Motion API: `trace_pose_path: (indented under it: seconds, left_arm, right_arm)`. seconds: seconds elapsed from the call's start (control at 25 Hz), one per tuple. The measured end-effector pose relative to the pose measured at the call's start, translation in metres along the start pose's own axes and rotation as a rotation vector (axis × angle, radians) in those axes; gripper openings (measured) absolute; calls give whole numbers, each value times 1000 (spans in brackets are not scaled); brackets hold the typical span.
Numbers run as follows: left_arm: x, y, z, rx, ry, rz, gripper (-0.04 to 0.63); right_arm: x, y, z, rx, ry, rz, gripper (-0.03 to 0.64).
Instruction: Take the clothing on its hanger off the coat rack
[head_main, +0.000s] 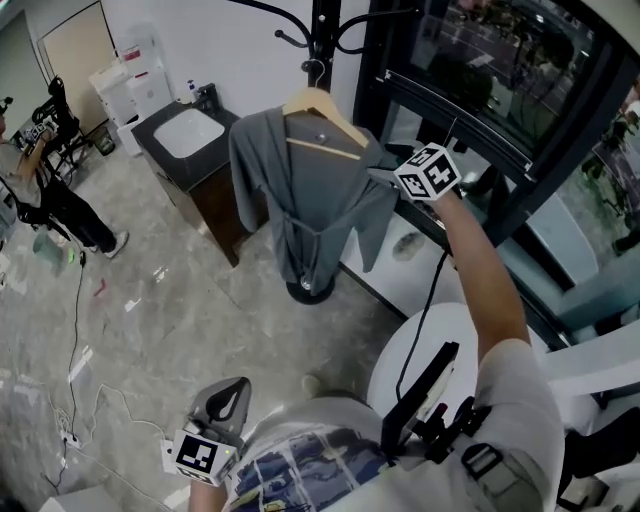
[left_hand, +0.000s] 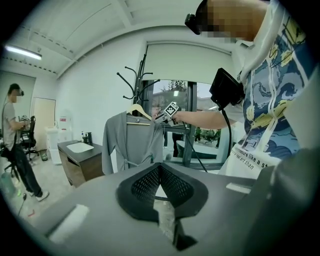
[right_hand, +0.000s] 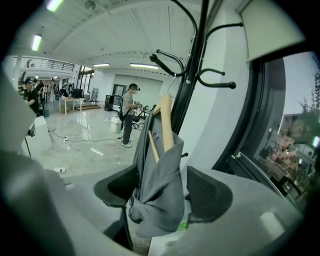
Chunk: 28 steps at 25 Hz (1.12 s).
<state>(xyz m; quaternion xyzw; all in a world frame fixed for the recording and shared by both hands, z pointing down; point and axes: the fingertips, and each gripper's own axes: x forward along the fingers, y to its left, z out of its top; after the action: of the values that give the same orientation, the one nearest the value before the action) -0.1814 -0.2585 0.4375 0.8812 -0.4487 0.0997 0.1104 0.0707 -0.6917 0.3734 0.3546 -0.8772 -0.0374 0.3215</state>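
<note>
Arms are working well apart: the right one is stretching out nearly straight, bringing the right gripper (head_main: 383, 174) to the shoulder of the grey clothing (head_main: 310, 190), which is hanging on its wooden hanger (head_main: 322, 105) from the coat rack (head_main: 325, 30). Its jaws are standing wide, with the cloth-covered hanger end between them and the pads not clamping it. The left gripper (head_main: 228, 402) is waiting low beside the person's waist, jaws closed together on nothing.

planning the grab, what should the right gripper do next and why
Probably close the right gripper: its jaws stand open around the shoulder of the grey cloth robe, over the end of the wooden hanger, which hangs on the black coat rack. Lifting needs a grip first.
</note>
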Motion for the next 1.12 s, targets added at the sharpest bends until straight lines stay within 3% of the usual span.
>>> trace_pose_path:
  seconds: [0.36, 0.48, 0.56, 0.6, 0.68, 1.12]
  left_arm:
    - [37, 20, 10, 14, 43, 5, 3]
    - [43, 22, 11, 11, 43, 6, 3]
    - [45, 22, 11, 8, 44, 8, 3]
    - [44, 23, 10, 4, 46, 11, 3]
    - [41, 24, 8, -5, 51, 19, 3]
    - [20, 22, -10, -30, 33, 27, 3]
  right_arm:
    - [64, -3, 17, 76, 28, 289, 316]
    - [73, 5, 23, 77, 7, 336, 276]
    - [74, 7, 27, 68, -15, 343, 145]
    - [73, 8, 29, 66, -25, 346, 123]
    - [70, 10, 31, 62, -39, 349, 6]
    - [47, 13, 37, 64, -48, 237, 5]
